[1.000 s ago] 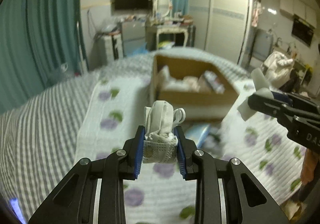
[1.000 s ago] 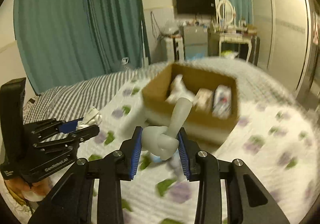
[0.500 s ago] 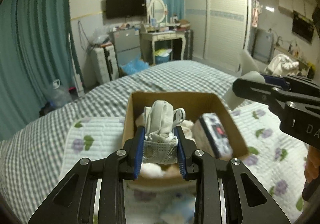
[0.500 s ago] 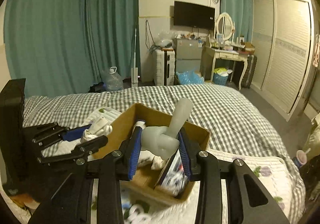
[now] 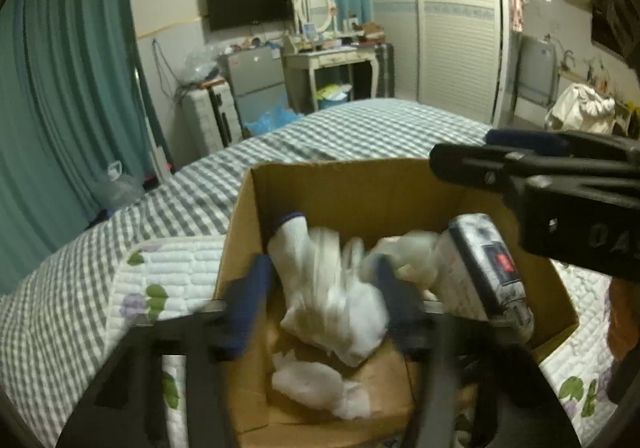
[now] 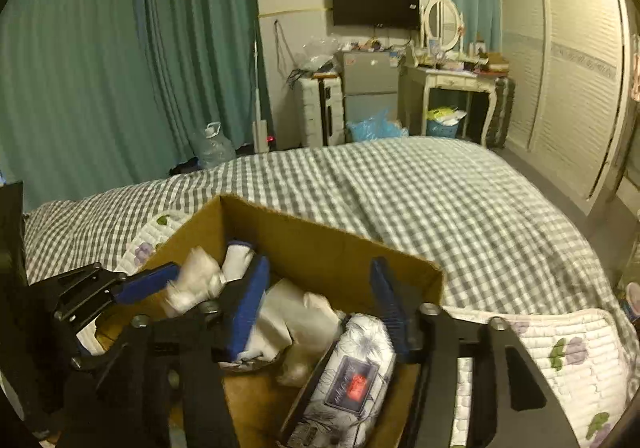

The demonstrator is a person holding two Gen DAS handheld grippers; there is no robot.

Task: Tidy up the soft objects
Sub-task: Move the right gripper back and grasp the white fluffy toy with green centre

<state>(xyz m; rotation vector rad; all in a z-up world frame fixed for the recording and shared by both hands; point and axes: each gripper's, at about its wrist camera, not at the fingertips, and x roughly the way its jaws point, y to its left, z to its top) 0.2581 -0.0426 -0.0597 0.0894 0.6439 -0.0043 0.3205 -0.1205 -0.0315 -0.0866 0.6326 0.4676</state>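
Both wrist cameras look down closely into one box on the bed, sharing it and the far wall; each shows the other gripper.

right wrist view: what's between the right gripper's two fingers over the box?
Nothing is gripped: the right gripper is open over the cardboard box, with white soft items and a tissue pack lying below.

Both claws hang over the open cardboard box. The left claw has its jaws spread wide above the box's left half. The right claw is likewise parted, above the box's right half, just beside the left.
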